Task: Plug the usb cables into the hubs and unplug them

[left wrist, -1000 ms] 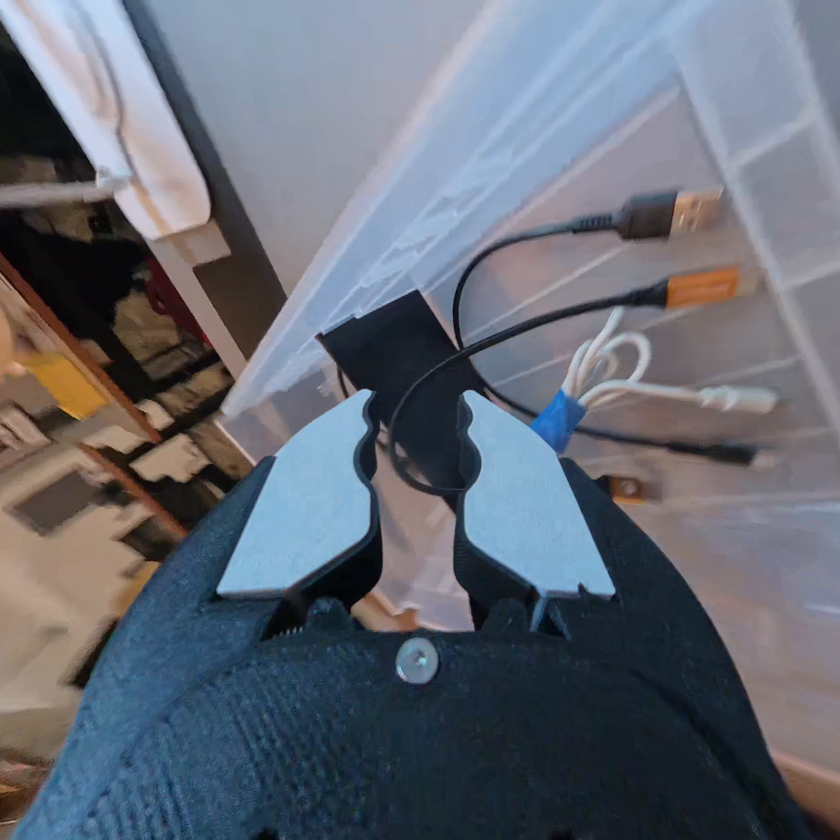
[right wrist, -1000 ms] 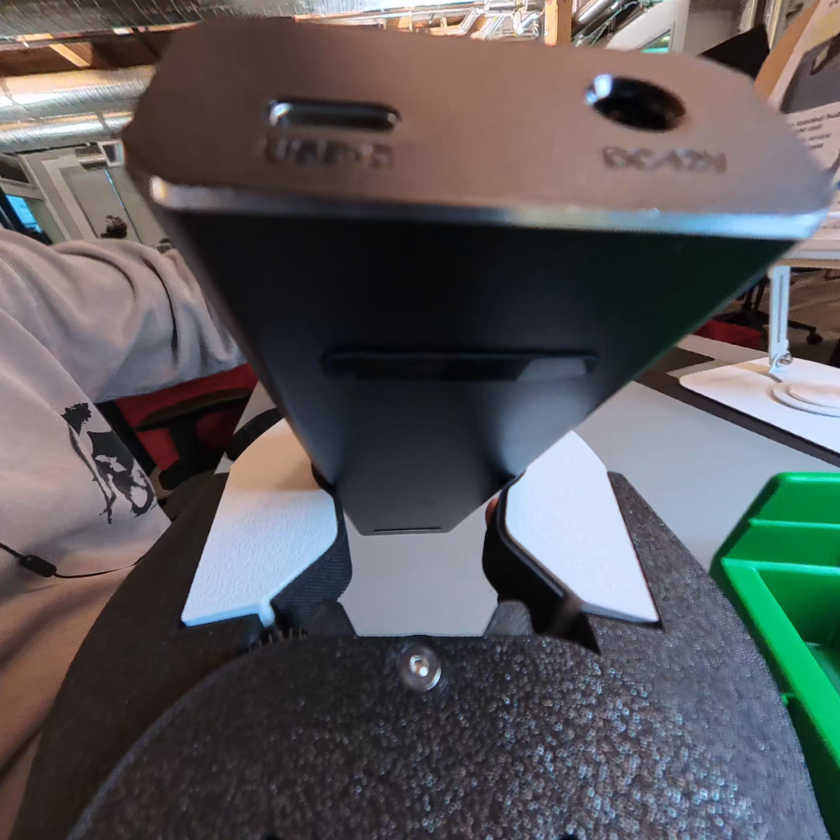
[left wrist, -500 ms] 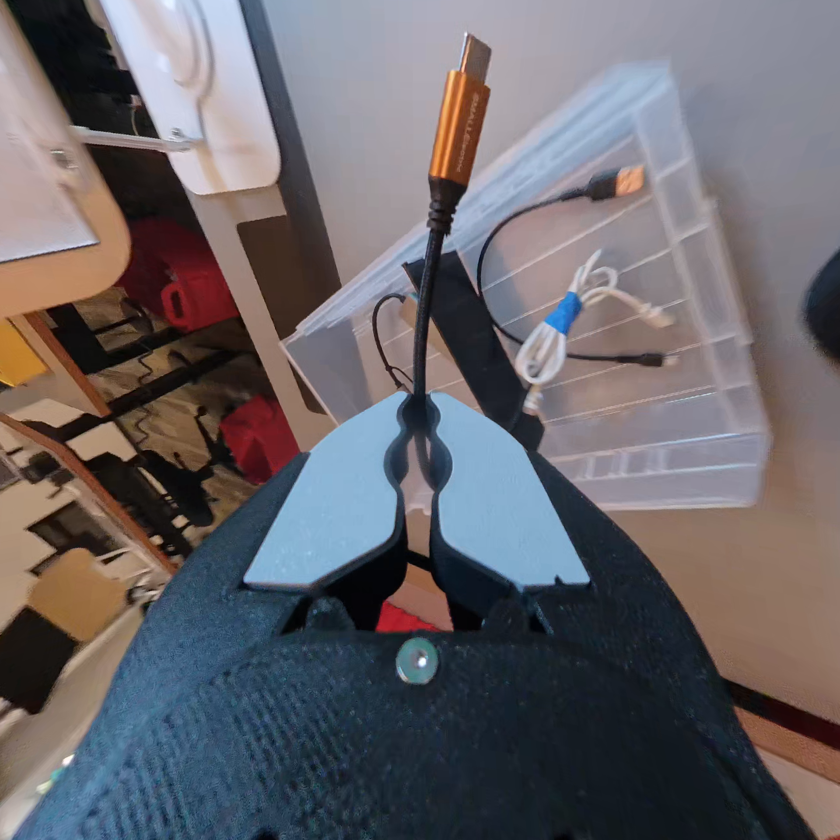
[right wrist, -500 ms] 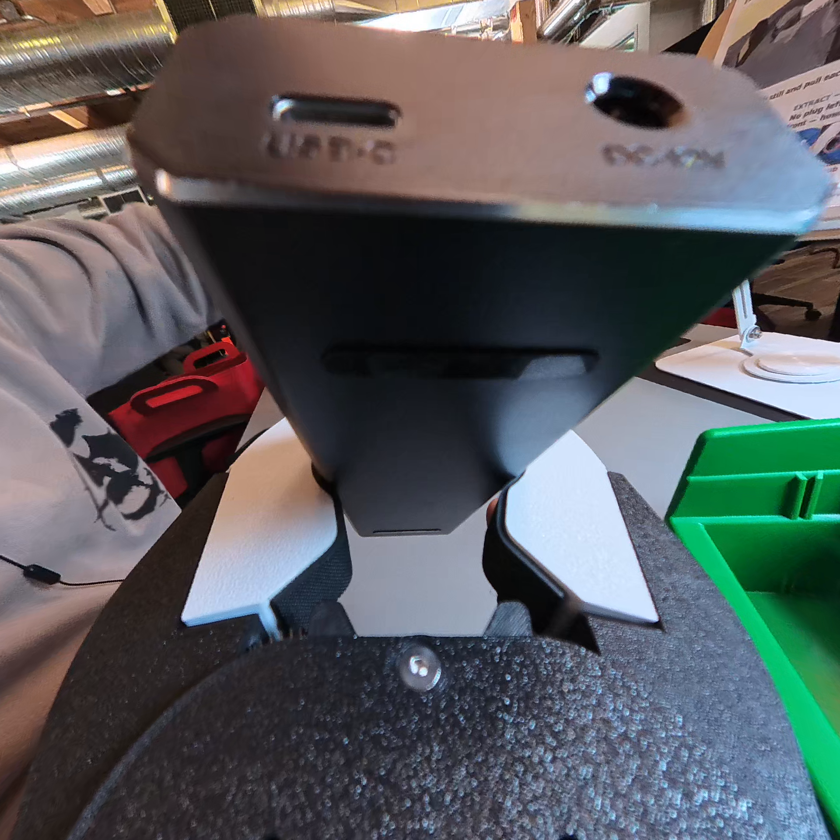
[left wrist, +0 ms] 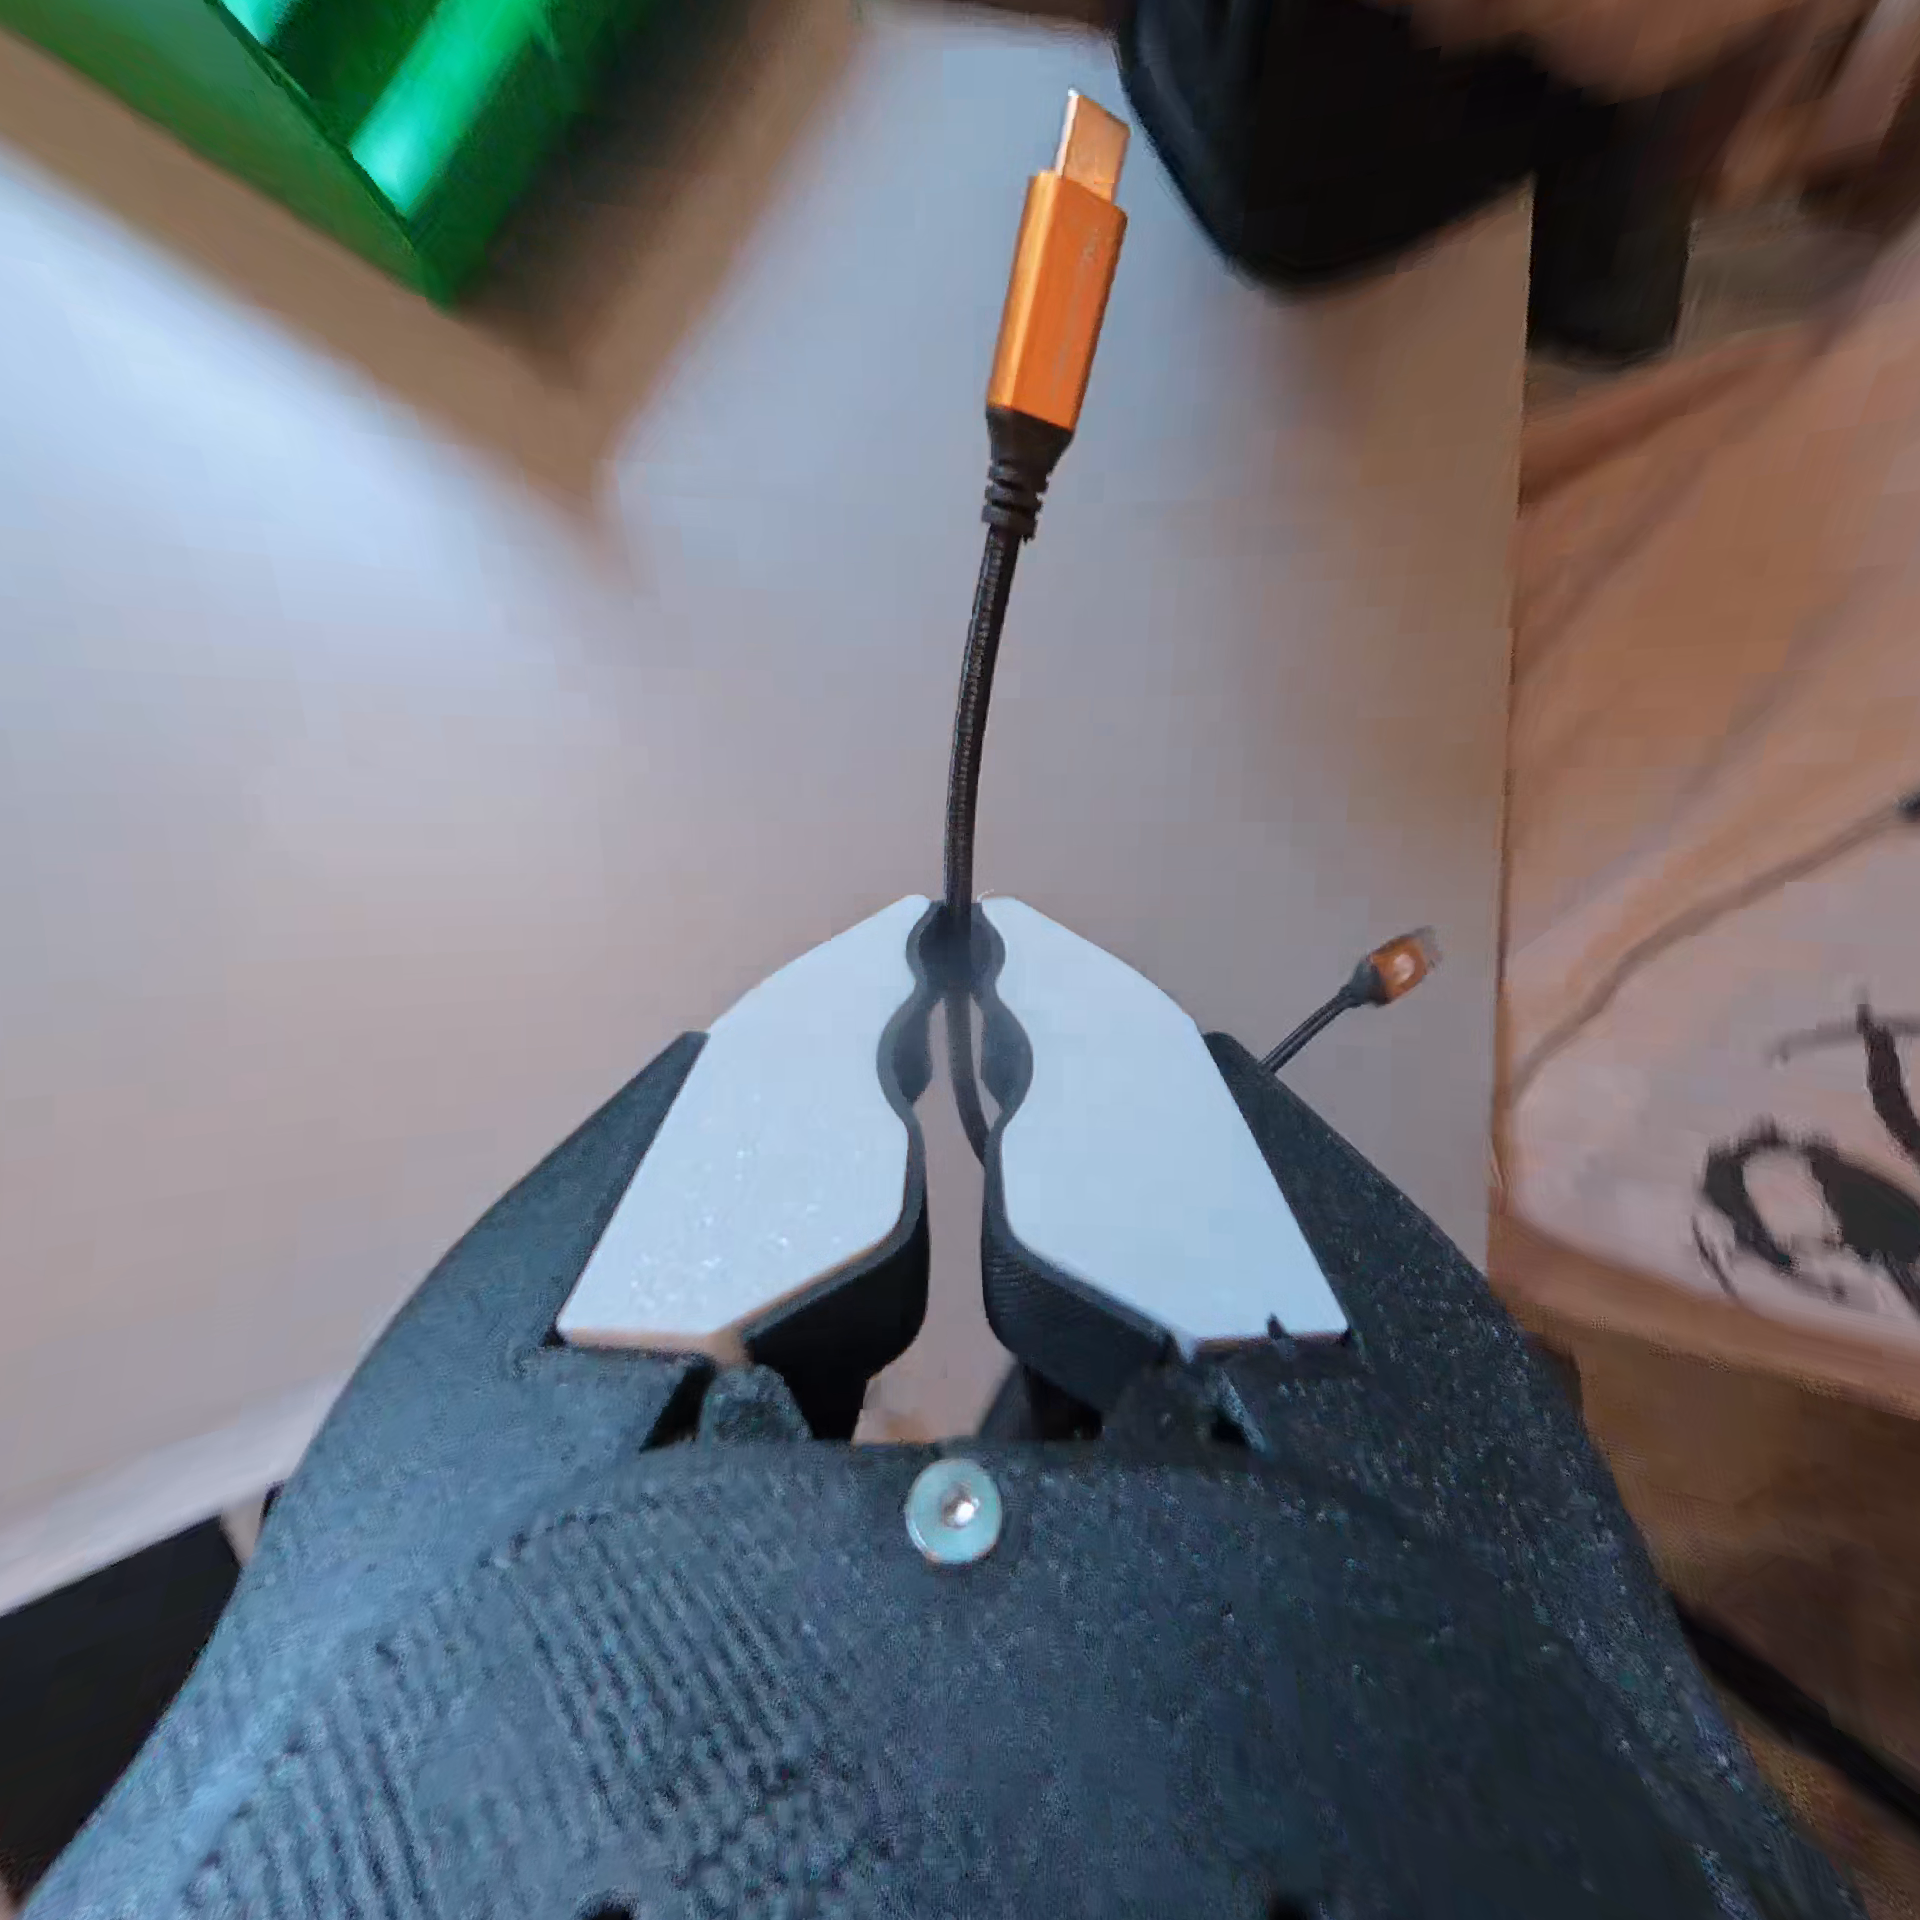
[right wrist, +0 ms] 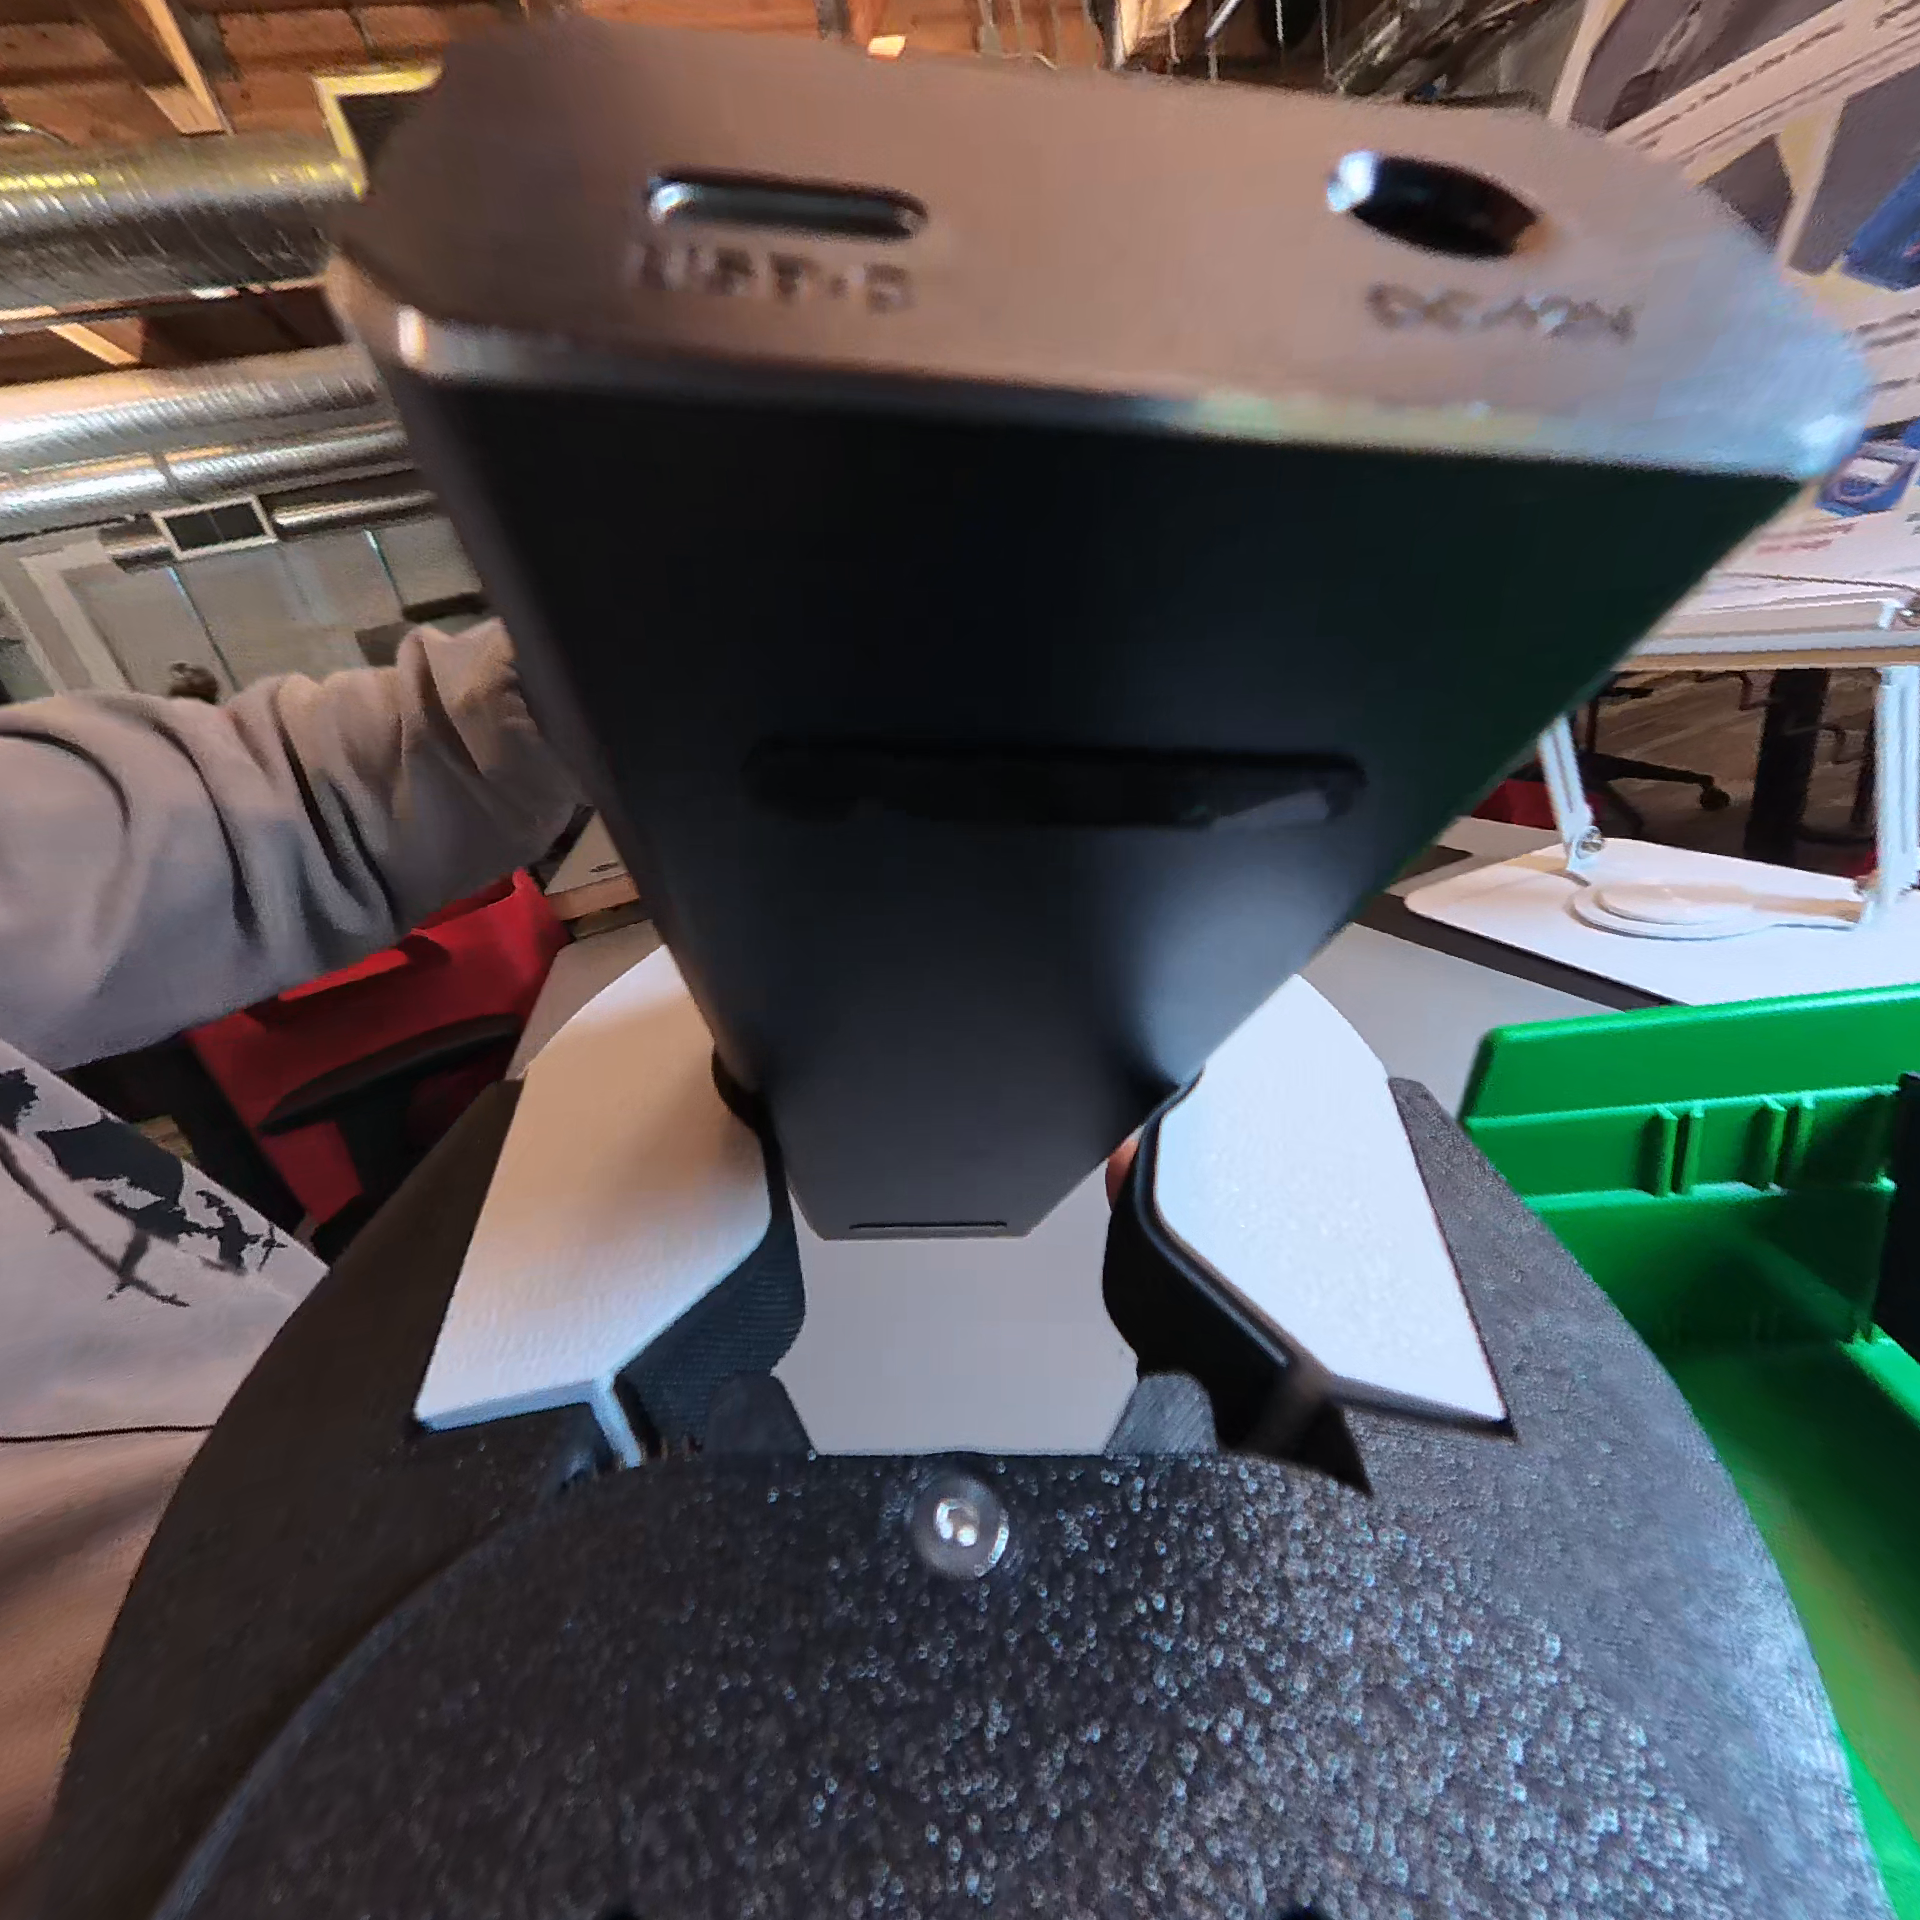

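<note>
The left gripper [left wrist: 961, 920] pinches the cable [left wrist: 971, 686], its orange plug [left wrist: 1055, 312] standing straight out beyond the fingertips, while the right gripper [right wrist: 956, 1122] clamps the hub [right wrist: 1039, 644], oval port [right wrist: 784, 205] facing outward.

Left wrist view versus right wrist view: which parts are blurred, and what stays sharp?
Left wrist view: the green bin and person's shirt are motion-smeared, while the left claw and its orange-plugged cable stay sharp. Right wrist view: the hub in the right claw looms close and soft, its end face blurred; wide-angle bulge throughout.
</note>
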Action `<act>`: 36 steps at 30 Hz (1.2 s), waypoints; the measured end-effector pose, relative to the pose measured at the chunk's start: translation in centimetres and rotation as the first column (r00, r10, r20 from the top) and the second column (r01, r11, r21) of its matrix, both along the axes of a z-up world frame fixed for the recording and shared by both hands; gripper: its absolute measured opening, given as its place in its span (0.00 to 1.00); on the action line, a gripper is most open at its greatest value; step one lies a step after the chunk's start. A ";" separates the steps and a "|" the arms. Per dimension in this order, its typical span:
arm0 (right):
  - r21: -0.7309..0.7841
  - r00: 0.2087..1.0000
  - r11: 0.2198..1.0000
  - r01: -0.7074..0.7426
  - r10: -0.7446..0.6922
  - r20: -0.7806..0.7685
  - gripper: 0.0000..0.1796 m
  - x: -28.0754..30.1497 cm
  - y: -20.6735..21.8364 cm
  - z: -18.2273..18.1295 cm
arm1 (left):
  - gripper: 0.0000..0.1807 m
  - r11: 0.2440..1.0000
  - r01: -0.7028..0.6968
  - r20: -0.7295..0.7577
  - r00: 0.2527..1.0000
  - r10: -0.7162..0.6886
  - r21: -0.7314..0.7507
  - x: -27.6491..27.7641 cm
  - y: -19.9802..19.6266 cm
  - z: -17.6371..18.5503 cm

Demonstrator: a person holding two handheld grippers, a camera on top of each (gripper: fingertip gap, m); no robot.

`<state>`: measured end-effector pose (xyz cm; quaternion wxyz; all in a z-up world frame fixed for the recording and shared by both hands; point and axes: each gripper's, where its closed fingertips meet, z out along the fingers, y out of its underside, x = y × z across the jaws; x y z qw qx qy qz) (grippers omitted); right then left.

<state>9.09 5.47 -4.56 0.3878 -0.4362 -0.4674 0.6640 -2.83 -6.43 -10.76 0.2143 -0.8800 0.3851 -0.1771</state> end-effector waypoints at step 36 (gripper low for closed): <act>0.110 0.994 0.993 0.050 -0.060 0.093 0.40 -0.3 1.9 -3.0 | 0.08 0.966 0.065 0.192 0.975 -0.116 0.252 8.6 7.7 -9.0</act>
